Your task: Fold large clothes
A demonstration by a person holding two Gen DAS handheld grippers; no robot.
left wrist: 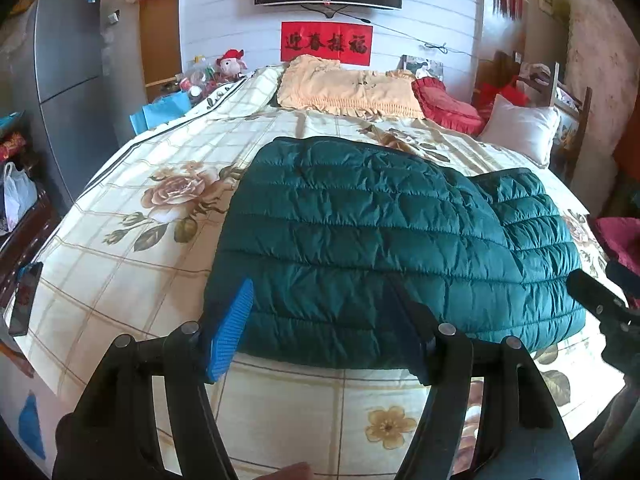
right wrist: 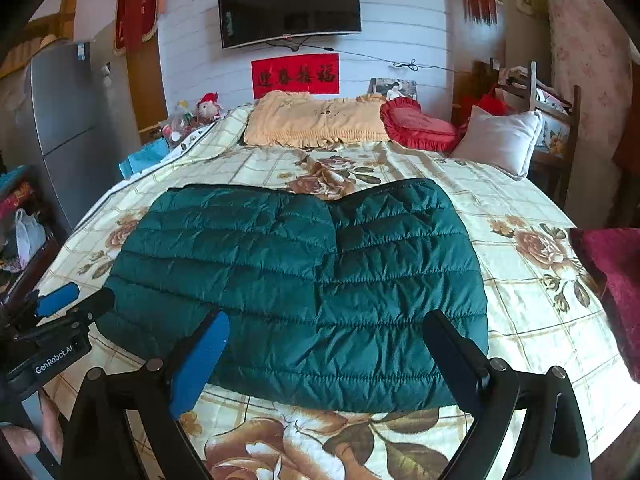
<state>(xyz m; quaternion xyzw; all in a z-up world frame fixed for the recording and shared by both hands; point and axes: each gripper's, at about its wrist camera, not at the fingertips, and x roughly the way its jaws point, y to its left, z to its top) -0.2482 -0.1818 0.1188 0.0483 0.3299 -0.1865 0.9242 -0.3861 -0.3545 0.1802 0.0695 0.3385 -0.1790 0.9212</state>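
Observation:
A dark green quilted puffer jacket [left wrist: 380,236] lies folded flat on the floral bedspread [left wrist: 132,264]; it also shows in the right wrist view [right wrist: 304,276]. My left gripper [left wrist: 324,320] is open and empty, its fingers spread over the jacket's near left edge. My right gripper [right wrist: 324,344] is open and empty, hovering over the jacket's near hem. The left gripper also shows at the left edge of the right wrist view [right wrist: 76,300], and the right gripper at the right edge of the left wrist view [left wrist: 592,292].
Pillows stand at the bed's head: a yellow one [left wrist: 348,88], a red one [left wrist: 444,106], a white one [left wrist: 520,128]. A grey fridge [left wrist: 68,80] stands left. A dark red cloth [right wrist: 616,280] lies at the bed's right edge. A phone [left wrist: 26,300] lies at the left edge.

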